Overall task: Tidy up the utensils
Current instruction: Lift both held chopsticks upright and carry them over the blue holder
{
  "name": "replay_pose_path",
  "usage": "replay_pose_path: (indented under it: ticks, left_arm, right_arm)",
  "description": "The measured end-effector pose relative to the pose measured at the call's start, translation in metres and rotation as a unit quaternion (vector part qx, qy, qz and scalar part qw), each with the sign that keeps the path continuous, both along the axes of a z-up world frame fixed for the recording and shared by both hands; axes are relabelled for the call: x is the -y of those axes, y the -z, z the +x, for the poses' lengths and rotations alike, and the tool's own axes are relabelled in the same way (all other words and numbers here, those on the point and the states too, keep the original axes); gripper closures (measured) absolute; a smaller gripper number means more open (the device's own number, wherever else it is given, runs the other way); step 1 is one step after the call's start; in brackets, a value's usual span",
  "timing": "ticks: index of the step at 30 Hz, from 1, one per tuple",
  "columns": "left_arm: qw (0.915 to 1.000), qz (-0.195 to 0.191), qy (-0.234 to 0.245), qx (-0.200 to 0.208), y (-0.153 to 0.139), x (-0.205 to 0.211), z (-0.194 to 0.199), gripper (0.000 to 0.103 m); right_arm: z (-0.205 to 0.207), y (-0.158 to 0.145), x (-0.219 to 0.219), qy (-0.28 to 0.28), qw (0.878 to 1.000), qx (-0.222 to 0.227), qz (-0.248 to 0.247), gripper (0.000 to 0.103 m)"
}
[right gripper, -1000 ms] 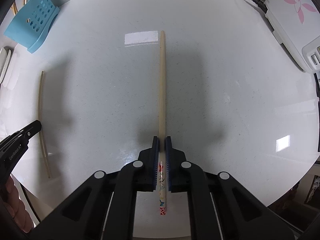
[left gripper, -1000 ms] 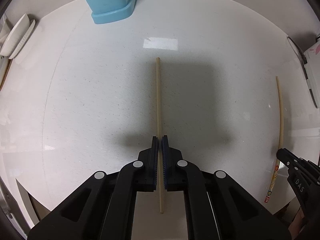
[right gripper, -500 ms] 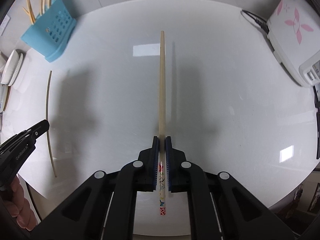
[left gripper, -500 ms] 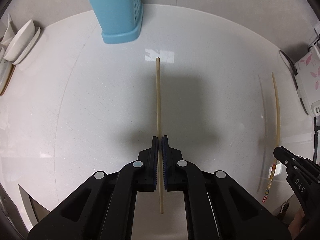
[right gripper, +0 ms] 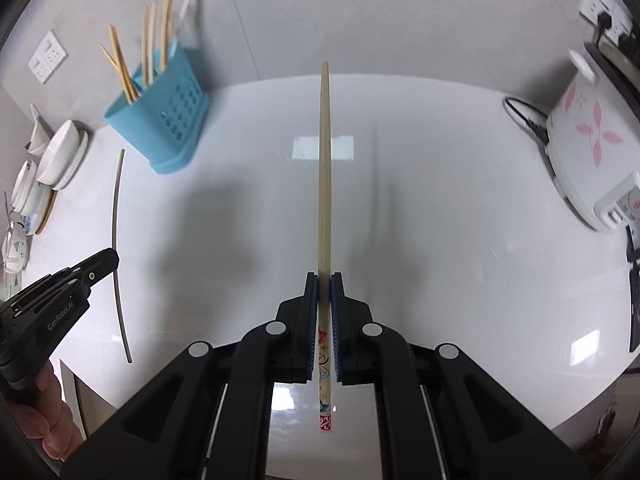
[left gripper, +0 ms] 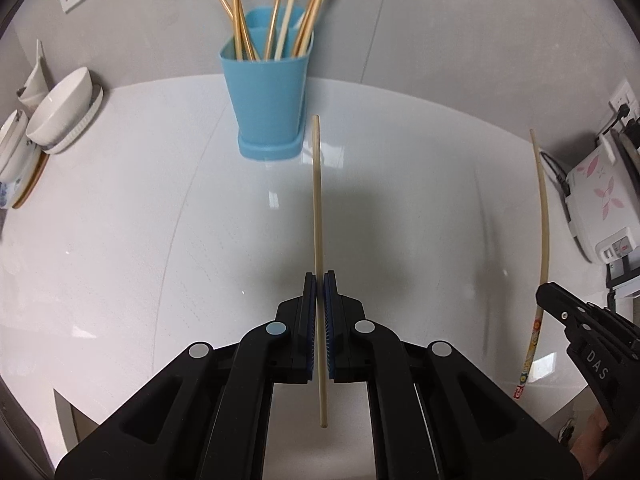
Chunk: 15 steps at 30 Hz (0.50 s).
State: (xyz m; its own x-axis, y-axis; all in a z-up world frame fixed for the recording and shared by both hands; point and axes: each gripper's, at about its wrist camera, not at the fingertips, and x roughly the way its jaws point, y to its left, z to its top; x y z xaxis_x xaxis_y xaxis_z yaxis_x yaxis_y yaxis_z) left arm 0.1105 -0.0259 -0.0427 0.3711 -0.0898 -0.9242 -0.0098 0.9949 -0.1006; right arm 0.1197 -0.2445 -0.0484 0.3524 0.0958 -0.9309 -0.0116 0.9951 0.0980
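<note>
White round tabletop [left gripper: 120,240], wall sockets behind. Left gripper [left gripper: 319,280]: clamped on plain chopstick [left gripper: 317,200], held clear above the table. Right gripper [right gripper: 324,280]: clamped on patterned-end chopstick [right gripper: 325,160], likewise aloft. Beyond: blue utensil holder [left gripper: 266,96] holding chopsticks; stacked bowls [left gripper: 60,108] at left edge; flowered appliance [right gripper: 588,140] at right.

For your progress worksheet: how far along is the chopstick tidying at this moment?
Done: several chopsticks stand in the blue holder. In hand: the left gripper clamps a plain chopstick, the right gripper a patterned chopstick. Left: both go in the holder; none lies on the table.
</note>
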Motion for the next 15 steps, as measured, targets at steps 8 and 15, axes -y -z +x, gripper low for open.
replay_pose_path:
  ticks: [8, 15]
  left_arm:
    - [0.9988, 0.001, -0.003, 0.048, -0.032, -0.020, 0.004, 0.100]
    - [0.9971, -0.006, -0.006, 0.075, -0.051, -0.045, 0.020, 0.100]
  right_arm:
    - [0.006, -0.027, -0.033, -0.021, 0.999, 0.043, 0.012, 0.097]
    - [0.017, -0.054, -0.065, -0.036, 0.996, 0.083, 0.017, 0.097]
